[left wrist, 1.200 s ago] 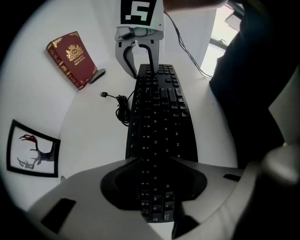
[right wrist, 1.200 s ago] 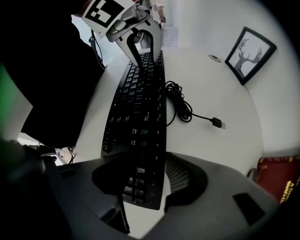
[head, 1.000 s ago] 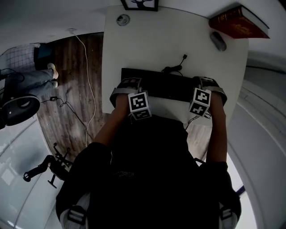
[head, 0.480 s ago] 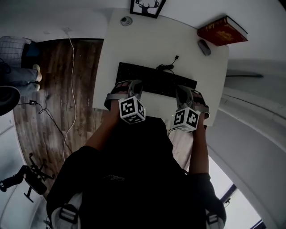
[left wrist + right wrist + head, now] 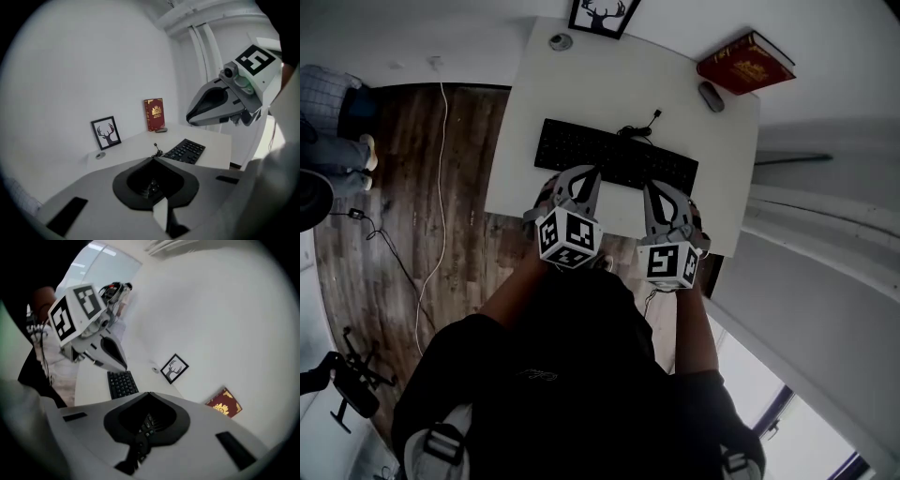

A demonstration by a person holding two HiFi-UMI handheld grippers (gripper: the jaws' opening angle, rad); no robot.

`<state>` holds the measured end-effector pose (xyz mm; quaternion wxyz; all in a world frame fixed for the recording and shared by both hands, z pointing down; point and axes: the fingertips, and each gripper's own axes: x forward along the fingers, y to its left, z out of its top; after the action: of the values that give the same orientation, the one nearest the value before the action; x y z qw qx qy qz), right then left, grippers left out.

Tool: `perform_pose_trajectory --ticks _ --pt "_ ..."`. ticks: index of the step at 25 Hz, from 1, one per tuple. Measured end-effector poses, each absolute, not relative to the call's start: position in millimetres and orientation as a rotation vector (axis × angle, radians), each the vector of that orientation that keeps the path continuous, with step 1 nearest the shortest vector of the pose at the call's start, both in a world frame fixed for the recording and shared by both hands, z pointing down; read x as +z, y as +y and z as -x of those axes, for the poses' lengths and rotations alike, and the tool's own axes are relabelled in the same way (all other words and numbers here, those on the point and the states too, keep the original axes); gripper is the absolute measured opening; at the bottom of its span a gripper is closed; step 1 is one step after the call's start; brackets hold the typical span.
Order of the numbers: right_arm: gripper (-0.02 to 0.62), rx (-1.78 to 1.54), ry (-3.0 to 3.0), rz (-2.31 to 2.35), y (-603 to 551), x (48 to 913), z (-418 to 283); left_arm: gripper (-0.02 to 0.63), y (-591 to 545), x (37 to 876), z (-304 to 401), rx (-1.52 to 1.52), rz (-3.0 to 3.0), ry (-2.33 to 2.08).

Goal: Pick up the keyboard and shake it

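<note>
The black keyboard (image 5: 614, 157) lies flat on the white table (image 5: 581, 84), its cable (image 5: 642, 127) curled behind it. Both grippers hover above the keyboard's near edge and touch nothing. My left gripper (image 5: 584, 175) is shut and empty; in its own view its jaws (image 5: 153, 158) meet at a point, with the keyboard (image 5: 186, 151) well beyond them. My right gripper (image 5: 652, 189) is shut and empty too, tips together (image 5: 147, 393) above the table, with the keyboard (image 5: 122, 383) lying ahead. Each gripper view shows the other gripper raised in the air.
A red book (image 5: 745, 62) and a grey mouse (image 5: 710, 96) sit at the table's far right. A framed deer picture (image 5: 603, 14) and a small round object (image 5: 560, 41) stand at the back. A person (image 5: 328, 112) stands on the wooden floor at left, near a white cord (image 5: 441, 187).
Both grippers have risen from the keyboard's two ends and drawn in toward its near edge. The keyboard still lies on the table. The head view has pulled back and higher.
</note>
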<state>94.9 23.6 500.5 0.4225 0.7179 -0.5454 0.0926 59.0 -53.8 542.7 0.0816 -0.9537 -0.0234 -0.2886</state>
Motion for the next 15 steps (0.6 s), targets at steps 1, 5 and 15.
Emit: perform_pose_trajectory --ticks 1,5,15 --pt "0.021 0.243 -1.395 -1.867 24 492 -92 0.003 -49 535 -58 -0.830 2.871 -0.036" --pt "0.021 0.216 -1.483 -2.133 49 461 -83 0.003 -15 503 -53 -0.708 2.940 0.055" --pt "0.021 0.063 -1.434 -2.488 206 403 -58 0.003 120 442 -7 -0.462 3.031 0.085"
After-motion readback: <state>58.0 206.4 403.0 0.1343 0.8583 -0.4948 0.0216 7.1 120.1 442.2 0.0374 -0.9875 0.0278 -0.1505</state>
